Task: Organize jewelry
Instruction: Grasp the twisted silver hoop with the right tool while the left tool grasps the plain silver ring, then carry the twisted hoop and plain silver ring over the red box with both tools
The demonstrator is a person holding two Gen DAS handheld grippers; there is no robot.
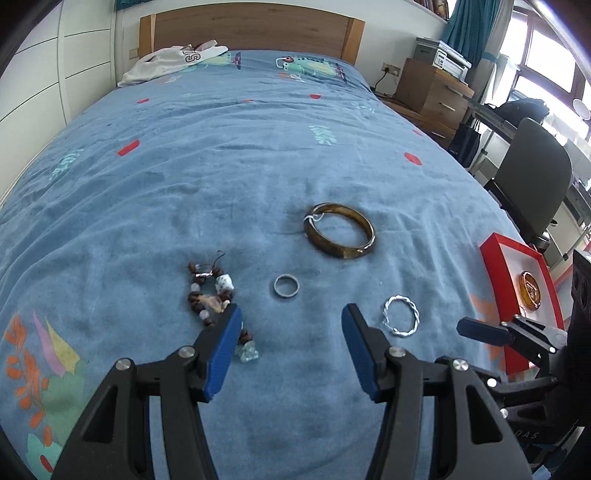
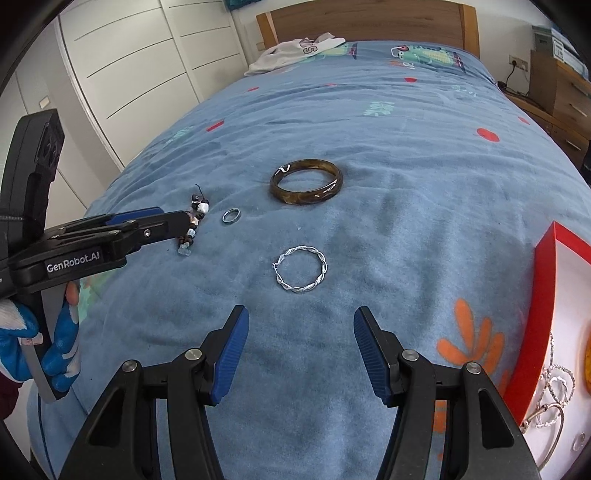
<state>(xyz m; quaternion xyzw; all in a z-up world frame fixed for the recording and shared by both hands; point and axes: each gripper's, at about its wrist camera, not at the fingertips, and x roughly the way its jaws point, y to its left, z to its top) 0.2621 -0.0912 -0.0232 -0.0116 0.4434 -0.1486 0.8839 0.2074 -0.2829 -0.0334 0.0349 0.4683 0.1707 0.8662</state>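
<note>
On the blue bedspread lie a brown bangle, a small grey ring, a twisted silver hoop and a beaded bracelet. My left gripper is open and empty, just short of the ring, with its left finger over the beaded bracelet. My right gripper is open and empty, just short of the silver hoop. A red-rimmed jewelry box at the right holds an amber piece and silver pieces.
A white garment lies by the wooden headboard. A wooden drawer unit, a black chair and a desk stand right of the bed. White wardrobe doors are on the left.
</note>
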